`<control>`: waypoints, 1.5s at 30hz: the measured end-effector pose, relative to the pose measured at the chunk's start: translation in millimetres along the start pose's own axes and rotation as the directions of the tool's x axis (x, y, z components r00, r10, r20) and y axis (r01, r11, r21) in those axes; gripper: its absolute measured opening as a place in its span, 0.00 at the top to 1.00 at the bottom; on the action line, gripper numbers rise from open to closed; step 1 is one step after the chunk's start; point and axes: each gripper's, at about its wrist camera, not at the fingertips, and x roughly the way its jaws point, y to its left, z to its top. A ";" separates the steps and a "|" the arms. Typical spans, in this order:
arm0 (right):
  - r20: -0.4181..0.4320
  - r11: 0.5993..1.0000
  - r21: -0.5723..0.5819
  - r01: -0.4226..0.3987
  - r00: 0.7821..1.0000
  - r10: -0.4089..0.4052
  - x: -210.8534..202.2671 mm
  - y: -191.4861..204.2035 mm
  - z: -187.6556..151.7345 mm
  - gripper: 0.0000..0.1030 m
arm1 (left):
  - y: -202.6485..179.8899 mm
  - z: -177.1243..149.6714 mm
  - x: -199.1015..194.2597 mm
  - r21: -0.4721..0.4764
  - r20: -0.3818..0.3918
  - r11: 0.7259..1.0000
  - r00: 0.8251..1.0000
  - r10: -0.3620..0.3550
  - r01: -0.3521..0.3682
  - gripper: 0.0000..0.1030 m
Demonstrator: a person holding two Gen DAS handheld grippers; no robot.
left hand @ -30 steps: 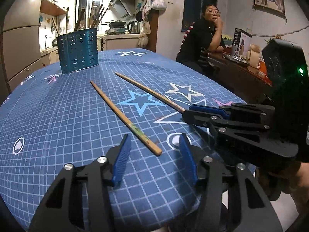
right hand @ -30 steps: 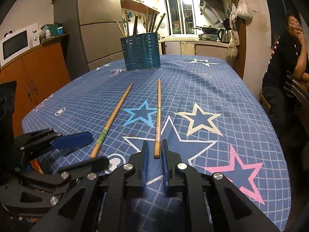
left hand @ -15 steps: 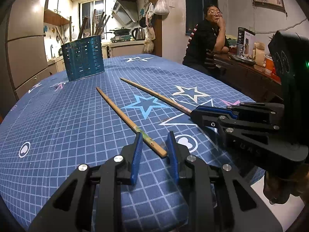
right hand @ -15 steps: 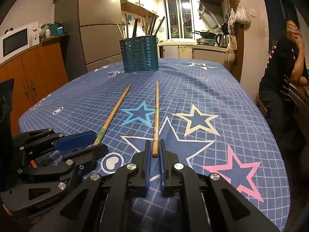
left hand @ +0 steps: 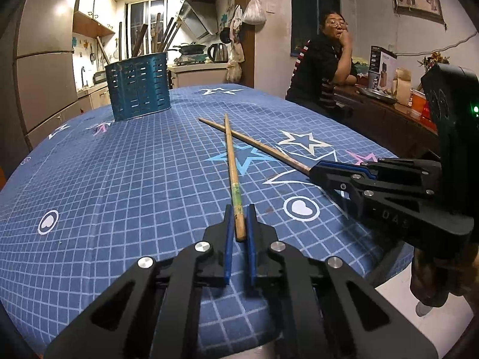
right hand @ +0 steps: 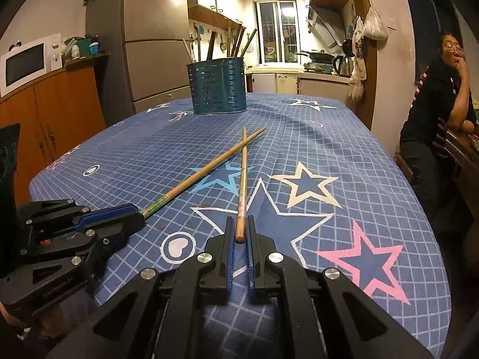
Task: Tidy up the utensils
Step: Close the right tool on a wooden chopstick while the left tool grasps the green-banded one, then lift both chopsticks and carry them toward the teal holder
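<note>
Two long wooden chopsticks lie crossed near their far tips on the blue star tablecloth. My left gripper (left hand: 238, 224) is shut on the near end of the green-banded chopstick (left hand: 231, 161); it also shows in the right wrist view (right hand: 131, 212). My right gripper (right hand: 239, 233) is shut on the near end of the plain chopstick (right hand: 244, 173), which shows in the left wrist view (left hand: 257, 146) running into the right gripper (left hand: 314, 170). A teal perforated utensil holder (right hand: 217, 85), (left hand: 137, 86) with several utensils stands at the table's far side.
The table's near edge (right hand: 329, 314) is just under both grippers. A person (right hand: 440, 101) sits at the right beside a dark side table (left hand: 389, 113). An orange cabinet with a microwave (right hand: 27, 59) stands to the left.
My left gripper closed on the green-banded chopstick's end and swung its far tip across the plain one, so they now cross. My right gripper stayed shut on the plain chopstick.
</note>
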 end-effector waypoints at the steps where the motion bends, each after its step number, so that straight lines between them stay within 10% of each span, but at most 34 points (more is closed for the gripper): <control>1: 0.000 1.000 -0.003 0.000 1.000 0.000 0.2 0.8 0.0 0.91 | -1.0 -1.0 -0.7 0.005 0.002 1.000 1.000 0.001 -0.001 0.93; 29: 0.185 0.998 -0.052 0.031 0.982 -0.021 -64.0 13.4 14.1 0.93 | 33.2 10.8 -66.1 -0.033 0.123 0.999 0.992 0.035 -0.031 0.95; 45: 0.333 0.996 -0.085 0.013 0.943 0.016 -114.5 15.0 76.2 0.93 | 59.3 68.3 -124.9 -0.012 0.319 0.997 0.945 0.073 -0.073 0.95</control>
